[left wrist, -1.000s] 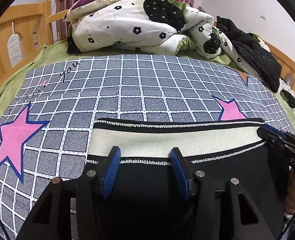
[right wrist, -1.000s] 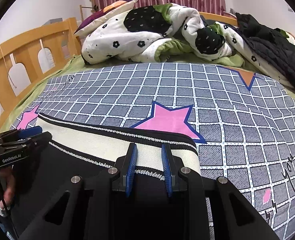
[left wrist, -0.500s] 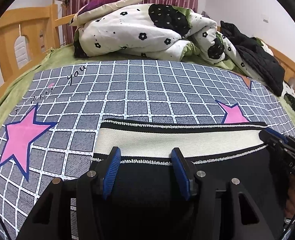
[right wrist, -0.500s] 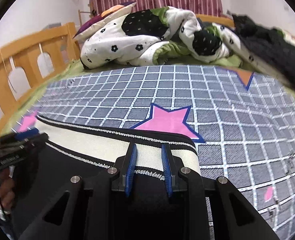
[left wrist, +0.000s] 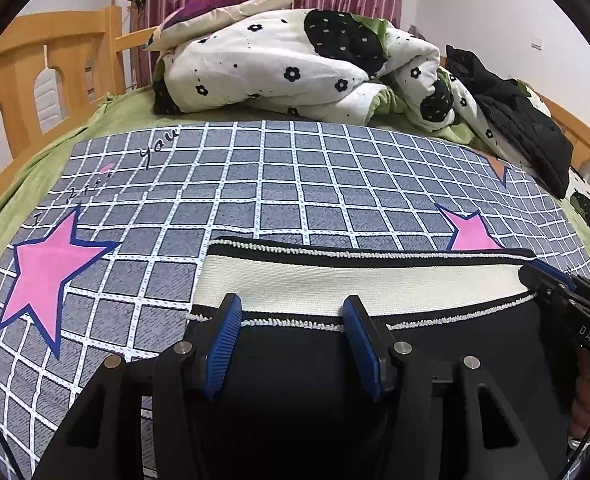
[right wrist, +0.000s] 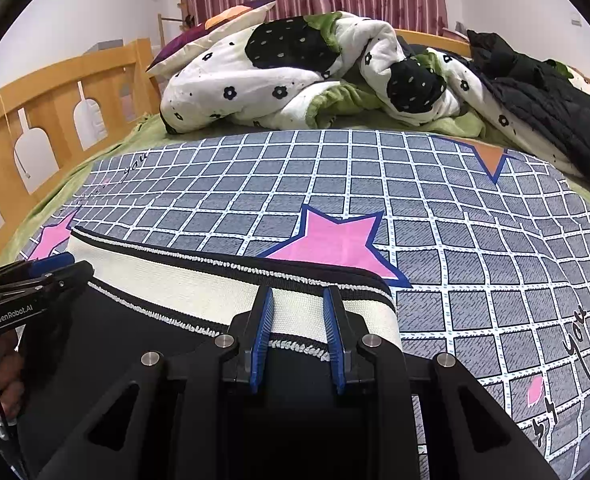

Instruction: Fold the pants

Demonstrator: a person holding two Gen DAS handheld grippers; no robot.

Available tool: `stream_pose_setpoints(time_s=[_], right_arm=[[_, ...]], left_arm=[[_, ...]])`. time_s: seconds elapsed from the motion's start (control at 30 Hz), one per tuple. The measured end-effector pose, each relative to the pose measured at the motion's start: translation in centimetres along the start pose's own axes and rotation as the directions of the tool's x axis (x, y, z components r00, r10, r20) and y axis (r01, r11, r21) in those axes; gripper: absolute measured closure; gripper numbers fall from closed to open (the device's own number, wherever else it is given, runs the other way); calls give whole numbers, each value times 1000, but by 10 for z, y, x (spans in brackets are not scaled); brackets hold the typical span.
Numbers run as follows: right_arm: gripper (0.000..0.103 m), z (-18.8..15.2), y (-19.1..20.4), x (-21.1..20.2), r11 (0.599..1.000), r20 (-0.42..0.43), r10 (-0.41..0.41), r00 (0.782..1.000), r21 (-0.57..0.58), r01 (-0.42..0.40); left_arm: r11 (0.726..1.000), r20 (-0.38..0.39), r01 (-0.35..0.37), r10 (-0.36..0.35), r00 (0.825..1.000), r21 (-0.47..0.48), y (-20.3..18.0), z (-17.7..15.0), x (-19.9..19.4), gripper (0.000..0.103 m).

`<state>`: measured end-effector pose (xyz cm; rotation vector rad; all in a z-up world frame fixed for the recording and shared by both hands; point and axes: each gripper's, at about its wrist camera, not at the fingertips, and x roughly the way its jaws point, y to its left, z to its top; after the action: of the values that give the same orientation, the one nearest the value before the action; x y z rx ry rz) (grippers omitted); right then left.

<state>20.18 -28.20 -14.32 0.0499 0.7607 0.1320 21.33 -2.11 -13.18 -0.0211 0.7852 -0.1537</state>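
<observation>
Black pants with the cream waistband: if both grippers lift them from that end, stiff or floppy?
Likely floppy: the pants lie flat, following the checked bedspread. The ribbed waistband looks thicker, so it may hold its line while the legs hang. Knit cloth probably won't slip easily.

left gripper (left wrist: pixel 291 312): jaws half apart, angled down | right gripper (right wrist: pixel 298 306): jaws narrow, angled down

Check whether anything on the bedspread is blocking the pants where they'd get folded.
Nothing visible does. The pants lie flat on the checked bedspread; the crumpled quilt and black jacket sit far back, near the headboard.
</observation>
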Motion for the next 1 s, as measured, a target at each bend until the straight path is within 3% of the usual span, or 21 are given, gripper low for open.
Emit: stream_pose_setpoints(time_s=[0.23,0.3,0.43,0.63,0.77,0.87,1.0], right_arm=[[78,0,0,0,1000,1,2,1000,1,-2],[78,-1,-1,0,1000,2,8,1000,6,-8],[78,0,-2,0,1000,-2,13,1000,6,-13],[77,1,-6,-6,999,-33,41,999,-5,-41],[61,-12,-4,-32,997,-77,66,995,-46,-70],[59,-36,-6,-54,996,-93,69,993,-57,-74],[59,-65,-3,-91,994,-75,71,995,-77,-76]], left_arm=[[998,3,-58,58,998,-13,2,1,0,52],[999,-17,-26,26,1000,-33,7,2,4,50],[1000,-44,-4,4,999,-6,2,2,8,38],[999,-97,38,-35,995,26,2,-6,-4,36],[997,-143,60,-52,988,55,-2,-33,-27,37],[989,-142,71,-52,989,133,-11,-65,-60,37],[981,-124,131,-113,986,144,-7,-109,-105,37]])
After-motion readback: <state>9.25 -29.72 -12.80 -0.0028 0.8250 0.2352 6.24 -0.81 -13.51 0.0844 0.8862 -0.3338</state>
